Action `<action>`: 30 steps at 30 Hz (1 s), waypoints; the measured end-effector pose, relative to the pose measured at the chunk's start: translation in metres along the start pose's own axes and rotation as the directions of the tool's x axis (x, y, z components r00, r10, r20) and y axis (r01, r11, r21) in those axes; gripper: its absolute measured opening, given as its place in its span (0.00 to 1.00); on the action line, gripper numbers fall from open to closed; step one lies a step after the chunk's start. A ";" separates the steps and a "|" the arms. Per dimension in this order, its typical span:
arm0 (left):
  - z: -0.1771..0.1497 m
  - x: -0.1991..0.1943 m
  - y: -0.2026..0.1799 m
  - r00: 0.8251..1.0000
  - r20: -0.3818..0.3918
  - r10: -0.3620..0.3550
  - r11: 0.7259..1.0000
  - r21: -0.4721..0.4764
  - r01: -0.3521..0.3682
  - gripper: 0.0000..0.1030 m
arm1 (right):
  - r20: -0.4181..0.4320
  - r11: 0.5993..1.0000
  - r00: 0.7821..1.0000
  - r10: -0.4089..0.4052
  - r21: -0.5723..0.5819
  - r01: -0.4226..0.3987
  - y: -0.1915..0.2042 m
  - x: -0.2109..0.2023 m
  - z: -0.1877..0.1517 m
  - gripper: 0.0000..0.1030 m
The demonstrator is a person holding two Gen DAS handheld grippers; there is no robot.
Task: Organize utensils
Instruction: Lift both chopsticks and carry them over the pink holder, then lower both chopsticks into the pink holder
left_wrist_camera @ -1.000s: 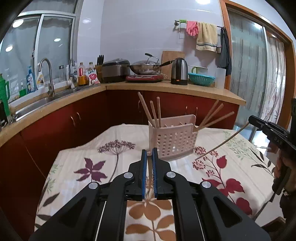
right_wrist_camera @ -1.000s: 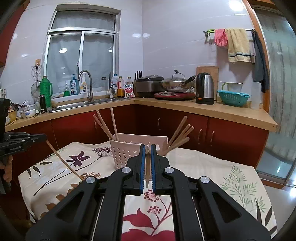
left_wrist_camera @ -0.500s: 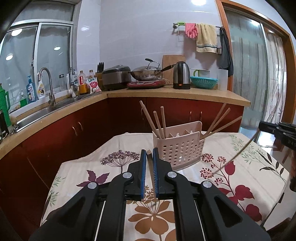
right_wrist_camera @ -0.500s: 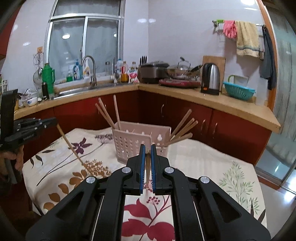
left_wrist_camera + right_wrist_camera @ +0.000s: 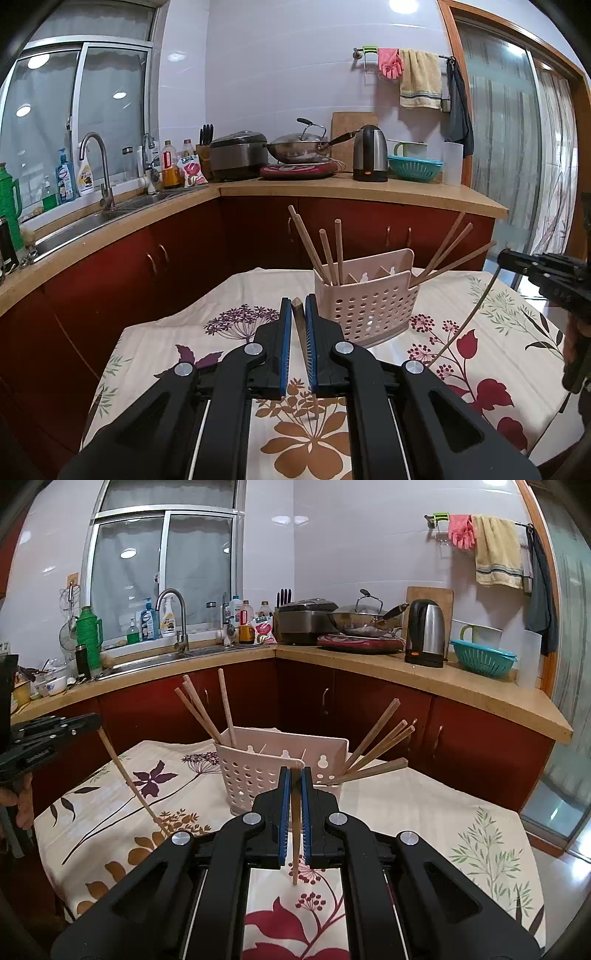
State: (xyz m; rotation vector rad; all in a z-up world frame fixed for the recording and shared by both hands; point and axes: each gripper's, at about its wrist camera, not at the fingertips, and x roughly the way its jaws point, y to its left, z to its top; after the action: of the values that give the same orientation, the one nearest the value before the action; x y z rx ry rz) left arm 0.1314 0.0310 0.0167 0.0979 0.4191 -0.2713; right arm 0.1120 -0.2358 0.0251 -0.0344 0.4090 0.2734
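Both black two-finger grippers are clamped on one wooden chopstick each: the left gripper (image 5: 298, 308) pinches its stick (image 5: 302, 332) tip-down above the floral tablecloth (image 5: 207, 325), and the right gripper (image 5: 294, 777) does likewise (image 5: 295, 834). Just beyond them stands the pale pink perforated plastic utensil basket (image 5: 369, 306), with chopsticks leaning in its two end compartments.

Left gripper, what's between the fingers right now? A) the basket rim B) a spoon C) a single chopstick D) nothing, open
C: the left gripper is shut on a single chopstick, whose shaft runs down between the blue pads toward the tablecloth, short of the pink utensil basket.
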 end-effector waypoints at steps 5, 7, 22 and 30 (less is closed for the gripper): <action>0.004 0.003 0.002 1.000 -0.003 -0.024 1.000 -0.017 0.024 0.08 | 0.013 1.000 1.000 0.001 0.003 -0.001 0.000 0.001 0.001 0.06; 0.005 0.005 0.001 1.000 -0.005 -0.026 1.000 -0.015 0.026 0.08 | 0.009 1.000 1.000 0.003 0.005 -0.003 -0.001 0.003 0.001 0.06; 0.006 0.008 -0.013 0.999 0.019 0.026 1.000 0.013 -0.026 0.08 | 0.025 1.000 1.000 -0.016 -0.002 0.016 -0.002 0.007 0.003 0.06; 0.007 0.007 -0.018 1.000 0.018 0.006 1.000 -0.003 -0.006 0.07 | 0.034 1.000 0.999 -0.006 -0.001 0.006 0.000 0.005 0.003 0.06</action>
State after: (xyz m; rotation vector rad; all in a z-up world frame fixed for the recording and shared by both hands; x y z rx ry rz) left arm 0.1357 0.0111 0.0193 0.0936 0.4017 -0.2653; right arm 0.1178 -0.2339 0.0261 -0.0317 0.3747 0.2682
